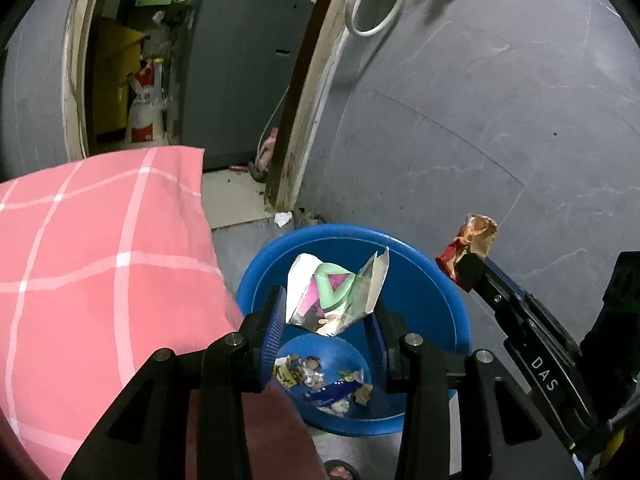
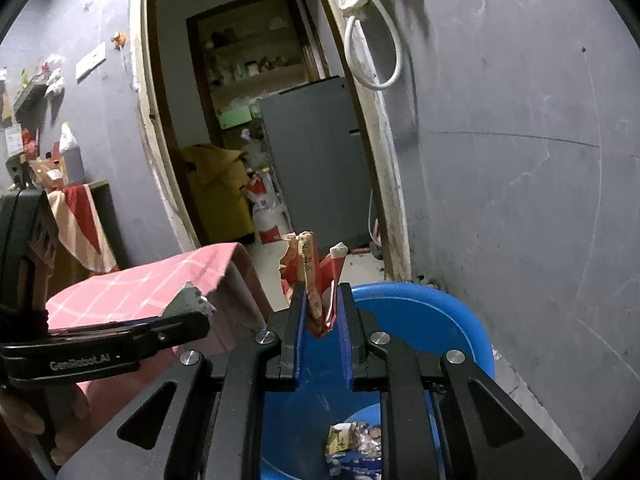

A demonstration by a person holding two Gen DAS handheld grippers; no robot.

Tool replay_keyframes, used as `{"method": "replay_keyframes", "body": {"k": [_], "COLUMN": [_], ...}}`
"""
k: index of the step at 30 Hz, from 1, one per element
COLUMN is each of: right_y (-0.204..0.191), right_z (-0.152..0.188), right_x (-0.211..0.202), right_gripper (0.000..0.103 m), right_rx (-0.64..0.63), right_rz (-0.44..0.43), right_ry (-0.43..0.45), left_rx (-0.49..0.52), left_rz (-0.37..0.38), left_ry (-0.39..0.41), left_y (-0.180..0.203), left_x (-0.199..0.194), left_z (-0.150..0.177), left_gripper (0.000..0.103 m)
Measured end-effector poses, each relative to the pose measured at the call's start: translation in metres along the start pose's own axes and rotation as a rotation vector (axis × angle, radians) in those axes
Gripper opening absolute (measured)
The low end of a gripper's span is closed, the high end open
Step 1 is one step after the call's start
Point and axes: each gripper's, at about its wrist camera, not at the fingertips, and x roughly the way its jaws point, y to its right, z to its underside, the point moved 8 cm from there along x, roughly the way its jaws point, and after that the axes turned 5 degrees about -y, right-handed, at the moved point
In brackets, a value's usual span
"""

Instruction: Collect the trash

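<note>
Several scraps already lie in the round blue plastic basin point(image 1: 448, 292). The left gripper point(image 1: 326, 312), jaws narrowed on a crumpled white-and-green foil wrapper point(image 1: 334, 294), hangs over it; the right gripper point(image 2: 322, 312) pinches a crumpled red-and-tan wrapper point(image 2: 312, 276) above the rim. Both drops remain, and a white paper scrap point(image 1: 283, 219) on the floor.

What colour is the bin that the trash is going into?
Blue: the round plastic bin is solid blue, clearest in the left wrist view.

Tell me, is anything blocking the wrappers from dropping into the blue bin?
Nothing visible is. The left hand-held gripper holds a white wrapper right over the open blue bin. The right hand-held gripper holds a red wrapper over its near rim.
</note>
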Motion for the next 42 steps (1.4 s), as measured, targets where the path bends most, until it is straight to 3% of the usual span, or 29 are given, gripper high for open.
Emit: {"method": "replay_keyframes", "body": {"k": [5, 15, 18, 23, 25, 27, 29, 33, 37, 39, 42], "right_y": [0.002, 0.002, 0.003, 0.002, 0.001, -0.003, -0.008, -0.015, -0.018, -0.023, -0.033], "right_z": [0.002, -0.001, -0.002, -0.006, -0.007, -0.009, -0.015, -0.025, -0.029, -0.030, -0.032], "right_x": [0.000, -0.001, -0.001, -0.005, -0.008, -0.013, -0.023, -0.044, -0.057, -0.064, -0.077], "right_gripper": [0.017, 0.028, 0.030, 0.049, 0.050, 0.058, 0.079, 0.085, 0.093, 0.099, 0.103], "right_rx": [0.009, 0.014, 0.019, 0.027, 0.032, 0.028, 0.019, -0.003, 0.006, 0.003, -0.012], "right_rz": [0.004, 0.004, 0.006, 0.004, 0.000, -0.005, -0.004, 0.008, 0.008, 0.005, -0.002], "right_ry": [-0.009, -0.003, 0.001, 0.030, 0.036, 0.046, 0.077, 0.133, 0.152, 0.162, 0.181], "left_rx": [-0.015, -0.033, -0.044, -0.059, -0.070, -0.081, -0.086, -0.091, -0.098, -0.093, -0.089], "left_rz": [0.001, -0.011, -0.024, -0.038, -0.041, -0.046, -0.047, -0.068, -0.111, -0.123, -0.149], "left_ry": [-0.007, 0.016, 0.045, 0.092, 0.111, 0.142, 0.168, 0.224, 0.296, 0.354, 0.377], "left_y": [-0.002, -0.007, -0.011, -0.018, -0.021, -0.025, -0.030, -0.039, -0.047, -0.048, -0.048], "left_x": [-0.002, -0.008, -0.013, -0.028, -0.035, -0.046, -0.058, -0.084, -0.114, -0.132, -0.149], "left_z": [0.002, 0.003, 0.002, -0.001, -0.002, -0.003, -0.003, -0.003, -0.001, 0.003, 0.008], "left_gripper": [0.044, 0.045, 0.055, 0.060, 0.068, 0.074, 0.074, 0.075, 0.099, 0.100, 0.100]}}
